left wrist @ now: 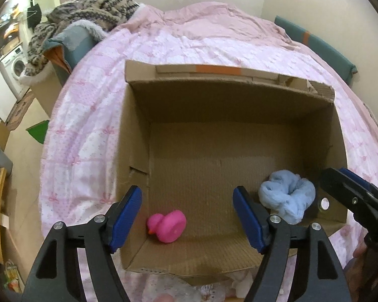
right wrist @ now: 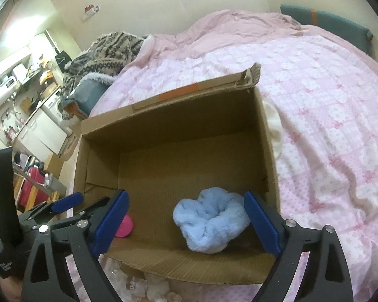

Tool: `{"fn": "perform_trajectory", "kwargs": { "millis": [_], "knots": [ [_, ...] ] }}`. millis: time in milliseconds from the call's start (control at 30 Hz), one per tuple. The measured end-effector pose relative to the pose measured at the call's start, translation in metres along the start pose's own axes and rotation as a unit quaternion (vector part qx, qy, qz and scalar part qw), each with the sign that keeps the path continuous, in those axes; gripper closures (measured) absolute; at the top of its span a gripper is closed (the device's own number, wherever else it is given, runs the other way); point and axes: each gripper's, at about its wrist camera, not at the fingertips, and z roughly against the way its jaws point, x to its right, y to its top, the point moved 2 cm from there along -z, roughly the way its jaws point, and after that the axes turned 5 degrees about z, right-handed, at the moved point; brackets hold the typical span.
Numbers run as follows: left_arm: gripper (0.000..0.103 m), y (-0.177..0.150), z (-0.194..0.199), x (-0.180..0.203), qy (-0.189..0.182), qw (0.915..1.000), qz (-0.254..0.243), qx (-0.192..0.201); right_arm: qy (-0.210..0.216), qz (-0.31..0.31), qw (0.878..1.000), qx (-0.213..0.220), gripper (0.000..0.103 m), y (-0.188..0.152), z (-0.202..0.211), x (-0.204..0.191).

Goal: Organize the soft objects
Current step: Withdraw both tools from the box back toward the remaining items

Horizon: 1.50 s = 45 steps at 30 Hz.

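Note:
An open cardboard box [left wrist: 136, 136] [right wrist: 98, 123] stands on the pink bed. Inside it, near the front left corner, a pink rubber duck [left wrist: 167, 226] [right wrist: 124, 226] lies on the floor. A fluffy light-blue scrunchie [left wrist: 287, 198] [right wrist: 211, 219] rests at the front right. My left gripper [left wrist: 187, 217] hovers open over the front of the box, the duck lying free below, between its blue pads. My right gripper [right wrist: 186, 222] is wide open above the scrunchie, its pads clear of it on both sides. In the left wrist view the right gripper [left wrist: 350, 191] shows at the right edge.
A pink patterned quilt [right wrist: 327, 130] covers the bed around the box. A patterned knit garment [left wrist: 93, 10] is heaped on a grey bin at the bed's far left. Small pale soft items [right wrist: 153, 284] lie just before the box. A green headboard [left wrist: 315, 40] runs along the far right.

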Motion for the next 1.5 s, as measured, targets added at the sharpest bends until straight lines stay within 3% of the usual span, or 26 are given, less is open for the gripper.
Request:
{"fn": "perform_trajectory", "kwargs": {
  "millis": [233,367,567,933,1500],
  "knots": [
    [0.028,0.002,0.022,-0.008,0.012,0.9994,0.012,0.031,-0.010,-0.007,1.000,0.000,0.005,-0.003,0.013,0.006],
    [0.017,0.001,0.037,-0.014,-0.001,0.9988,0.026,0.041,-0.020,-0.002,1.000,0.007,0.005,-0.005,0.026,0.006],
    [0.012,-0.014,0.054,-0.023,0.008,0.9985,0.030,0.045,-0.023,0.000,1.000,0.007,0.005,-0.014,0.041,0.006],
    [0.012,-0.039,0.078,-0.034,0.016,0.9981,0.034,0.048,-0.026,-0.006,1.000,0.002,0.005,-0.036,0.063,0.006],
    [0.011,-0.087,0.089,-0.044,0.017,0.9985,0.051,-0.001,-0.018,0.001,0.999,-0.044,0.005,-0.082,0.073,-0.010]
  ]
}}
